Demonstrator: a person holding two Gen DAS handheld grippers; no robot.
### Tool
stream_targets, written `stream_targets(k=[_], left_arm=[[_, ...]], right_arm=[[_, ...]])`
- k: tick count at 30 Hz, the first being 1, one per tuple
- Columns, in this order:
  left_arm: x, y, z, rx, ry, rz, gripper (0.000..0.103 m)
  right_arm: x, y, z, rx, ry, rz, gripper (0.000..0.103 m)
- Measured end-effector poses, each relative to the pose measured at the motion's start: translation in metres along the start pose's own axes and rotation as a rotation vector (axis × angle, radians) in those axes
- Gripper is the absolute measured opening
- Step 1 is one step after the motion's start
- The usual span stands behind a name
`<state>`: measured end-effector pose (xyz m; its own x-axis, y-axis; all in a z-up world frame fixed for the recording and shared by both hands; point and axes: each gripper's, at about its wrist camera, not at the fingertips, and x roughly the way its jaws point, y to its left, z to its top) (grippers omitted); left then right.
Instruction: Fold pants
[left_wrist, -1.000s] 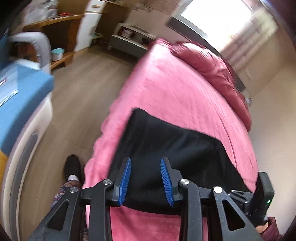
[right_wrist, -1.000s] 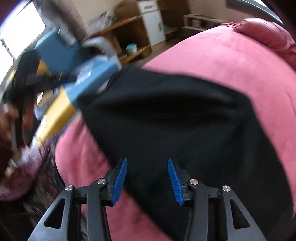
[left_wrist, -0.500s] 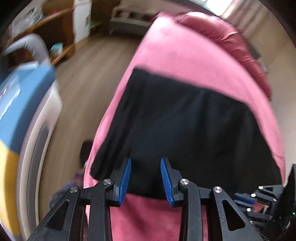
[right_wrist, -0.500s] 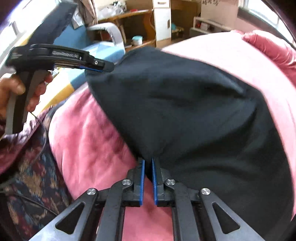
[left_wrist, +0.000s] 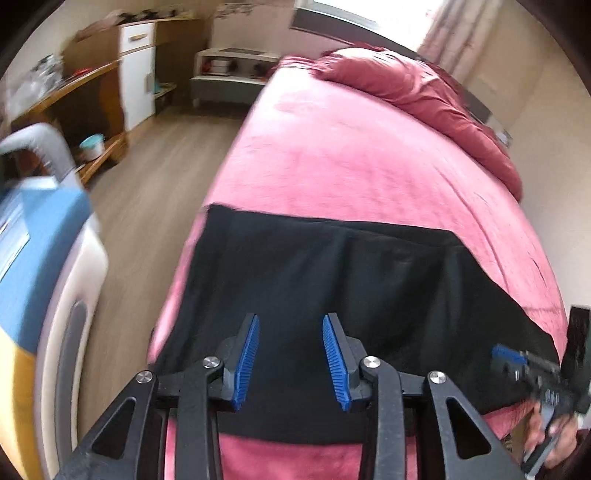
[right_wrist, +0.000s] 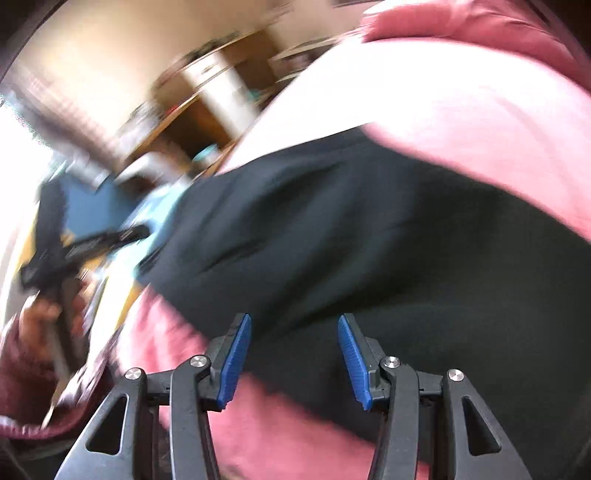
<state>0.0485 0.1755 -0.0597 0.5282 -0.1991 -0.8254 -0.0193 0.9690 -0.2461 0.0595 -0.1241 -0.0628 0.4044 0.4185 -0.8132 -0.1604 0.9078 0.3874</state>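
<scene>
My left gripper (left_wrist: 290, 360) hovers over the near edge of the pants (left_wrist: 351, 295) — black, folded into a broad flat slab on the pink bed (left_wrist: 332, 155), close to the bed's near end. Its jaws are parted and widening a little, with nothing pinched; the cloth lies below and ahead of them. My right gripper (right_wrist: 293, 360) hangs over the same near edge — jaws spreading, not gripping the fabric below them. That view is blurred.
</scene>
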Motion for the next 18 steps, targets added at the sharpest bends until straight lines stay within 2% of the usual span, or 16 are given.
stream_targets(k=[2, 3, 7, 9, 10, 11, 13, 14, 16, 18], left_arm=[[0.008, -0.017, 0.004, 0.039, -0.008, -0.024, 0.036], [0.014, -0.024, 0.008, 0.059, -0.007, -0.021, 0.036], [0.039, -0.032, 0.012, 0.068, 0.035, 0.021, 0.037], [0.054, -0.025, 0.007, 0.059, 0.079, 0.105, 0.037], [0.061, -0.019, 0.004, 0.044, 0.101, 0.122, 0.037], [0.066, -0.010, 0.000, 0.020, 0.120, 0.132, 0.037], [0.066, -0.005, -0.002, 0.016, 0.105, 0.121, 0.037], [0.064, -0.006, -0.001, 0.018, 0.103, 0.133, 0.037], [0.057, -0.010, 0.001, 0.014, 0.094, 0.134, 0.037], [0.046, -0.025, 0.003, 0.044, 0.059, 0.105, 0.038]], right_arm=[[-0.008, -0.019, 0.012, 0.044, -0.030, -0.052, 0.050], [-0.010, -0.031, 0.014, 0.069, -0.046, -0.104, 0.050], [-0.012, -0.064, 0.008, 0.129, -0.040, -0.270, 0.050], [-0.012, -0.077, 0.001, 0.153, -0.005, -0.334, 0.043], [-0.014, -0.087, -0.006, 0.170, 0.000, -0.368, 0.034], [-0.018, -0.094, -0.010, 0.189, -0.012, -0.357, 0.030], [-0.026, -0.110, -0.018, 0.245, -0.027, -0.323, 0.019], [-0.028, -0.114, -0.019, 0.257, -0.030, -0.313, 0.016], [-0.031, -0.120, -0.019, 0.277, -0.034, -0.294, 0.015], [-0.035, -0.117, -0.018, 0.268, -0.040, -0.301, 0.016]])
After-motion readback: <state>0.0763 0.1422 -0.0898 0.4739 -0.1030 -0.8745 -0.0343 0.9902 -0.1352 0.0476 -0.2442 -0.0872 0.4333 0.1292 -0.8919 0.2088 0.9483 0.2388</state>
